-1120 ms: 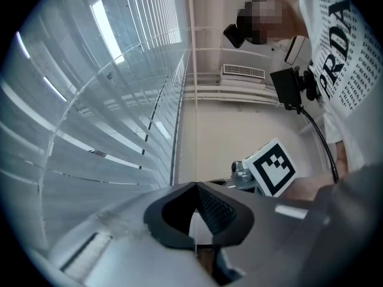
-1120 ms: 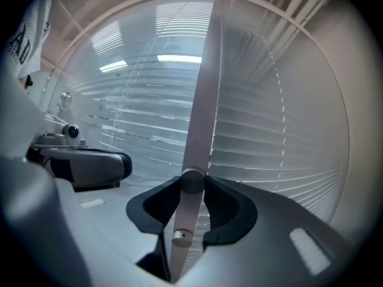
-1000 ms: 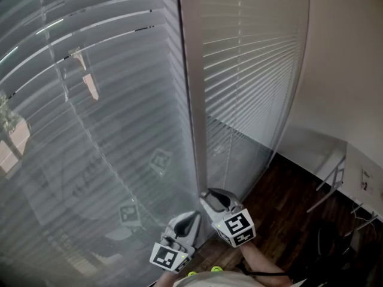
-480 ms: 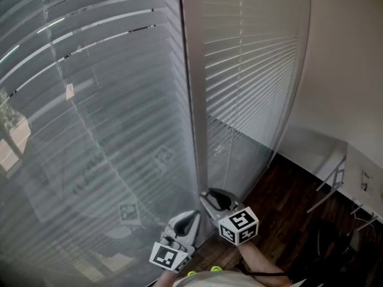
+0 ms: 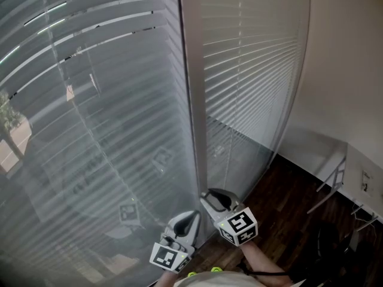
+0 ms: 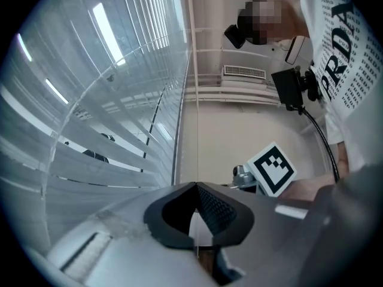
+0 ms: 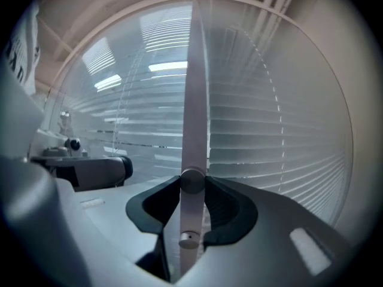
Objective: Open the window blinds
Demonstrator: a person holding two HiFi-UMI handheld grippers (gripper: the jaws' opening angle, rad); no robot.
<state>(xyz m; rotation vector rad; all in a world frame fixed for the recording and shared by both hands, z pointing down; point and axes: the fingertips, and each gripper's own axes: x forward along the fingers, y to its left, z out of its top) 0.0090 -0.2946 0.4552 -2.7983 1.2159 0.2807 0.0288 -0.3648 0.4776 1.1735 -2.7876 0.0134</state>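
Two sets of grey slatted blinds hang on the window, a left blind (image 5: 90, 130) and a right blind (image 5: 251, 70), with a pale upright frame post (image 5: 192, 100) between them. Their slats lie nearly flat, and a few gaps at the far left show the outdoors. My left gripper (image 5: 187, 220) is shut on a thin pull cord (image 6: 196, 130) that runs straight up between its pads. Just right of it, my right gripper (image 5: 216, 200) is shut on the pale tilt rod (image 7: 192, 112). A round knob (image 7: 191, 181) of the rod sits between the jaws.
Dark wooden floor (image 5: 287, 208) lies below the window. A white wall (image 5: 347, 70) stands at the right, with white furniture on thin metal legs (image 5: 335, 178) beside it. The person's white printed shirt (image 6: 344, 52) fills the left gripper view's right edge.
The right gripper's marker cube has twisted on the rod. The left blind's slats have turned, and the gaps showing orange outdoors at upper left have narrowed. The left gripper stays put.
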